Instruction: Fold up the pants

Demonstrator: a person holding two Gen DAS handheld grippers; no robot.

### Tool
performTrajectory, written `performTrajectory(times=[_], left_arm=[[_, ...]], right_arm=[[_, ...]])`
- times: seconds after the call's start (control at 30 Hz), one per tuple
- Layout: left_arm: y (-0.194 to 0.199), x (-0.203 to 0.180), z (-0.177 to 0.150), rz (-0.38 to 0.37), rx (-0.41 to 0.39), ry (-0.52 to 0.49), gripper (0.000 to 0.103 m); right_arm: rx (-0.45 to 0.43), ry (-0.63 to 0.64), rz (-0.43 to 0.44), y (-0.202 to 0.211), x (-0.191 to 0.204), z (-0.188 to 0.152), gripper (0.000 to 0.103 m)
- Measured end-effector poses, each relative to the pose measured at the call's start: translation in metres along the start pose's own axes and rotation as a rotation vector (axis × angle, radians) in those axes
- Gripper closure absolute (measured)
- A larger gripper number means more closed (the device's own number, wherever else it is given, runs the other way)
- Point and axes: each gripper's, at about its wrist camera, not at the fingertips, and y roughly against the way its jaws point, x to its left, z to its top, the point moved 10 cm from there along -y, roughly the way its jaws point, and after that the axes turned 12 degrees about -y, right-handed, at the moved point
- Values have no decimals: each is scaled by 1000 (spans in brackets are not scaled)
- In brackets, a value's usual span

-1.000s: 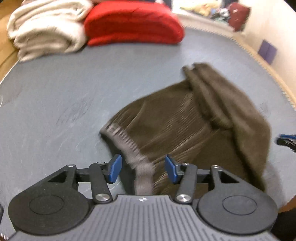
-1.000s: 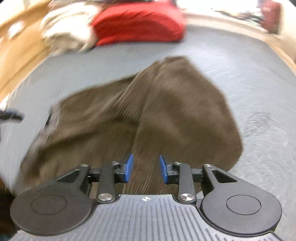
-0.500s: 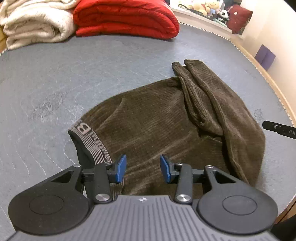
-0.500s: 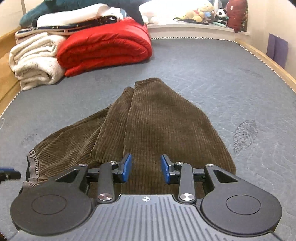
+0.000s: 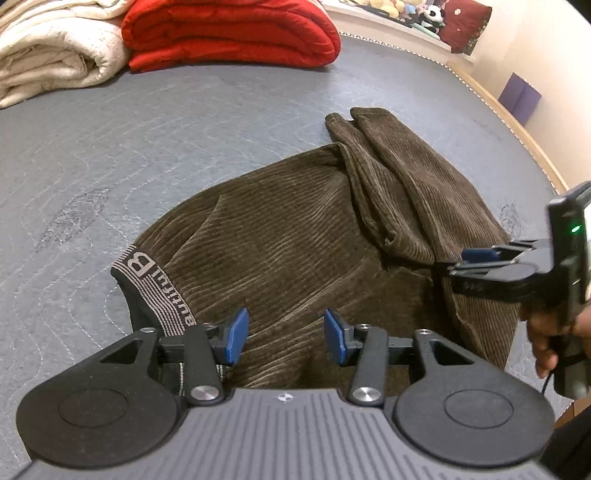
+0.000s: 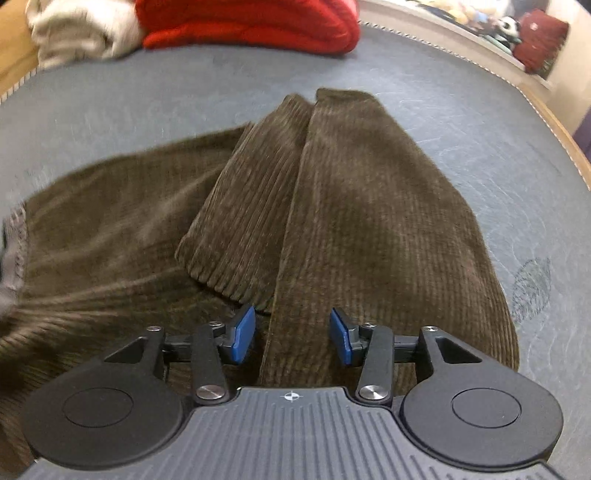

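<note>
grey quilted bedding [image 5: 184, 140] is seen as the working surface, and on it the brown corduroy pants [image 5: 295, 236] are laid, partly folded. the legs [image 6: 354, 192] are doubled back over the upper part, so that two layers of ribbed cloth are lying one beside the other, and their far ends are pointed toward the back of the bed. the waistband [image 5: 155, 291], grey with woven letters, is turned to the left side of the pants in the left wrist view, and it is lying flat on the bedding. the left gripper [image 5: 286, 334] is held low over the near edge of the pants, close to the waistband; its blue pads [image 5: 236, 332] are kept apart and no cloth is caught between them. the right gripper [image 6: 291, 338] is held over the near end of the folded legs, and its pads [image 6: 341, 341] are also apart with nothing between them; in the left wrist view the same gripper [image 5: 476, 258] is seen from the side at the right edge of the pants, with the person's hand [image 5: 550, 332] around its handle. behind the pants, well apart from them, a red folded blanket [image 5: 236, 33] and a cream folded blanket [image 5: 55, 55] are placed side by side. soft toys [image 5: 417, 11] are seen on a ledge at the far right, and a purple object [image 5: 519, 98] is seen beside the wall.
</note>
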Motion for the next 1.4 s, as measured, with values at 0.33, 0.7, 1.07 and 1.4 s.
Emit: performTrajectory(times=[0.33,0.7,1.07,1.4], left_arm=[[4,5,1,12,4,-3,50],[5,-10,-13,25,18,-61,48],[2,-35,-10,9,16,-101,42],[-7,-50,-8,-1,30,-115,38]], right_arm=[[10,101,-61,-4,-14,-17,96],[-24,6,30,68,-135,-58,97],[218,19,17,86,-225,-174,103],[-112,-177,-9,110,-219,-79,64]])
